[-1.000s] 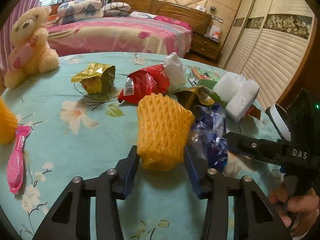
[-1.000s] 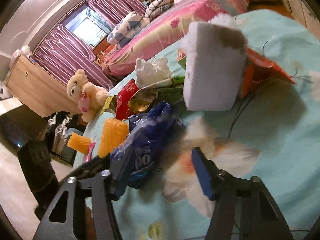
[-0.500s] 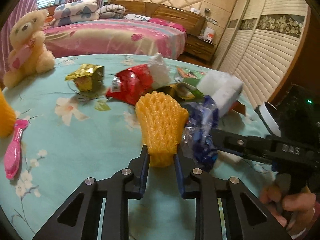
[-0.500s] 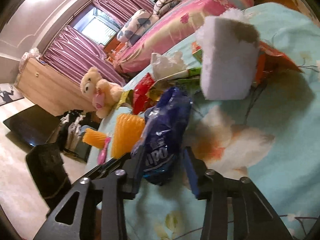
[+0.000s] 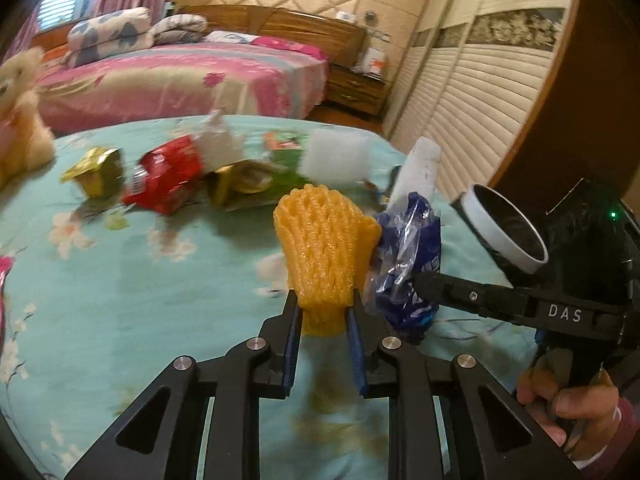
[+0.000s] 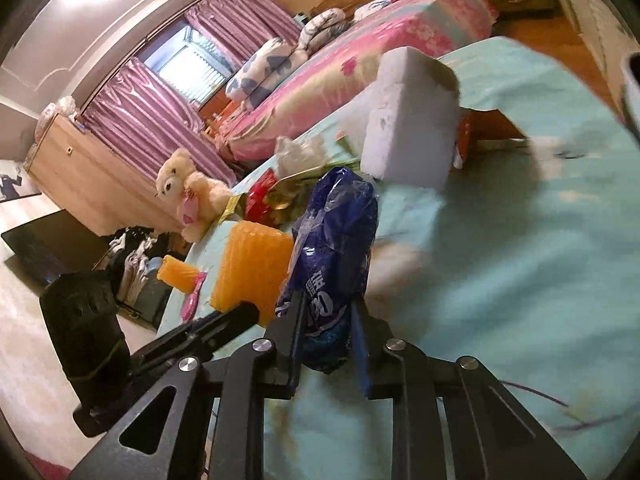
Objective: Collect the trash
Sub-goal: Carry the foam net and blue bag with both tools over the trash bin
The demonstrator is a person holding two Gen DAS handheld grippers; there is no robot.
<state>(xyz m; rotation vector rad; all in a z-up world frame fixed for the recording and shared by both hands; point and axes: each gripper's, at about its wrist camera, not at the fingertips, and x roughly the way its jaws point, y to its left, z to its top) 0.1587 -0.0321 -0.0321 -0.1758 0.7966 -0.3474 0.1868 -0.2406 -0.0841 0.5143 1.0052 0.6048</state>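
Your left gripper [image 5: 324, 314] grasps the yellow foam net [image 5: 326, 248]; your right gripper [image 6: 326, 330] grasps the blue wrapper [image 6: 336, 248], its jaws just closing. Other trash, like the red wrapper [image 5: 166, 180] at upper left, waits on the surface [image 5: 120, 300].

Right gripper [image 6: 326, 316] clamped on a crumpled blue wrapper [image 6: 336, 248], jaws having just closed on it. Orange foam net [image 6: 254, 268] alongside, white foam block [image 6: 408, 120] behind, on a teal floral tablecloth [image 6: 520, 280].

My work surface is a table [image 5: 120, 300] under a teal floral cloth. On it lie a gold wrapper [image 5: 96, 170], red packet [image 5: 168, 178], white foam block [image 5: 336, 156] and teddy bear [image 6: 188, 192].
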